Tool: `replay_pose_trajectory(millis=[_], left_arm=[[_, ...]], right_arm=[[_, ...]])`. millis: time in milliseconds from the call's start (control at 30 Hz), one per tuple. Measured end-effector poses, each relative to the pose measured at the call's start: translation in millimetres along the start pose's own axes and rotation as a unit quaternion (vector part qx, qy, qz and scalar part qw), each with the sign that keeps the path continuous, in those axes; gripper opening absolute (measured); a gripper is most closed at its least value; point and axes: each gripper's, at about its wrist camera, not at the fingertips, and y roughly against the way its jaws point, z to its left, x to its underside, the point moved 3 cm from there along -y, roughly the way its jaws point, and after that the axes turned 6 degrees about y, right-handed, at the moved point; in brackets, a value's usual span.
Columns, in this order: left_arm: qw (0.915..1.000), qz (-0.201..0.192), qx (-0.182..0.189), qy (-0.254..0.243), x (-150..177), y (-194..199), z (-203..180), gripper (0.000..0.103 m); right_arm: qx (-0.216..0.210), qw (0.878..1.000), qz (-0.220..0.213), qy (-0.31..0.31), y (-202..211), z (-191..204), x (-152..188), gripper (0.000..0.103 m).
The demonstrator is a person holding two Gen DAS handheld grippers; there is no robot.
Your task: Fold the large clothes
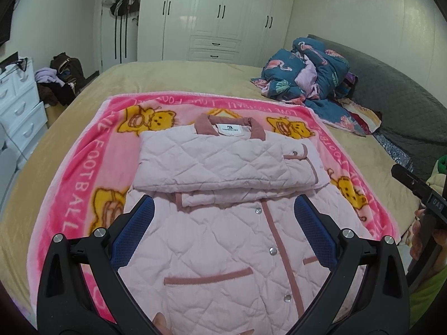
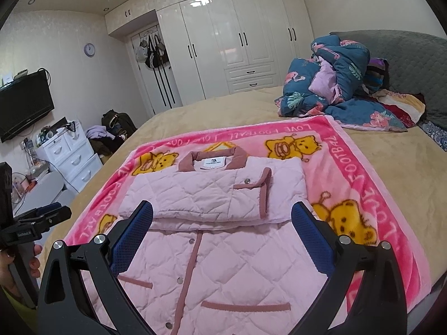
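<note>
Left gripper point(image 1: 223, 217): lower centre of the left wrist view, blue-padded fingers point(image 1: 134, 231) spread wide, nothing between them, poised over the jacket's lower half.
Right gripper point(image 2: 222, 220): lower centre of the right wrist view, jaws equally wide apart and holding nothing.
Pink quilted jacket point(image 1: 223, 237): centre of both views, lying front-up on the blanket; sleeves folded across the chest into a band just below the collar point(image 1: 230, 127); snaps and dusty-rose trim run down the front.
Pink bear blanket point(image 1: 78, 184): spread under the jacket on the tan bed point(image 1: 173, 78).
Flamingo-print bedding point(image 1: 304, 75): heaped at upper right, well apart from the jacket.
White wardrobe point(image 2: 237, 42): along the far wall.
</note>
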Motion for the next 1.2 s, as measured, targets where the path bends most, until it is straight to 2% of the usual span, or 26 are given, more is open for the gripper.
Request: replay_pose_trajectory(millis=[633,933,1200], left_arm=[[0.9994,0.021,-0.026,0.005,61,8,-1,0.094],[0.9989,0.033,-0.033,0.01,89,10,2,0.094],[0.997,0.045,-0.057,0.026,114,8,19,0.094]], right_arm=[[-0.001,1.0,0.006,-0.005,32,-14,47,0.099],[-0.001,1.0,0.025,0.001,39,-18,72,0.099],[0.002,0.999,0.052,0.011,44,-24,100,0.099]])
